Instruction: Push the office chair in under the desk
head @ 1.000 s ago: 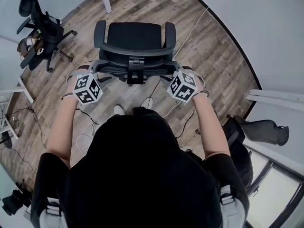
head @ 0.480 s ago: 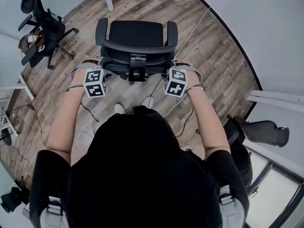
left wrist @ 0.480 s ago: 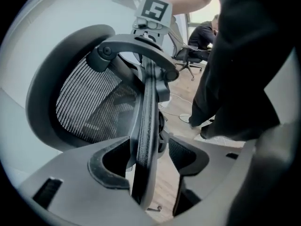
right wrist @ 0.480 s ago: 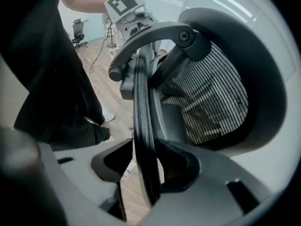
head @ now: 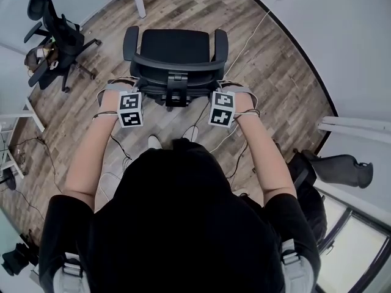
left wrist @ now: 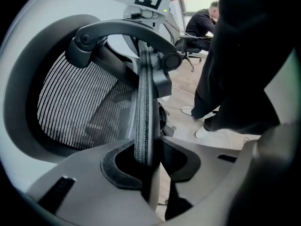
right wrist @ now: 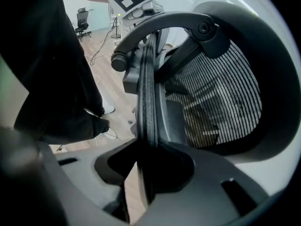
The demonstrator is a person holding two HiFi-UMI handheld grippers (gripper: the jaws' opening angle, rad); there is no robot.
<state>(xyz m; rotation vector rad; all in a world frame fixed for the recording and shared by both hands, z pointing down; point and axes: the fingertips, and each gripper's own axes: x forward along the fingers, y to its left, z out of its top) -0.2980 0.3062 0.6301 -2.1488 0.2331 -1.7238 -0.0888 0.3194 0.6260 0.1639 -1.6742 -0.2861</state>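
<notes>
A black office chair [head: 174,44] stands on the wood floor just ahead of me, its mesh backrest [head: 175,67] nearest to me. My left gripper [head: 137,91] sits on the left end of the backrest's top edge, my right gripper [head: 218,91] on the right end. Both jaws have just been closing. In the left gripper view the backrest's rim [left wrist: 143,102] runs down between the jaws of the left gripper [left wrist: 149,159], pinched there. The right gripper view shows the same rim [right wrist: 148,93] clamped in the right gripper [right wrist: 146,166]. White desk legs [head: 138,0] stand beyond the chair.
A second black office chair [head: 54,36] stands at the far left. Cables [head: 116,151] trail over the floor by my feet. A dark chair part and a bag [head: 339,166] lie at the right near a white wall. Another white desk's leg [head: 27,112] is at the left.
Both grippers have come down and inward onto the backrest's top edge, rolling so their marker cubes face up. The jaws have closed onto the rim. The chair has stayed in place.
</notes>
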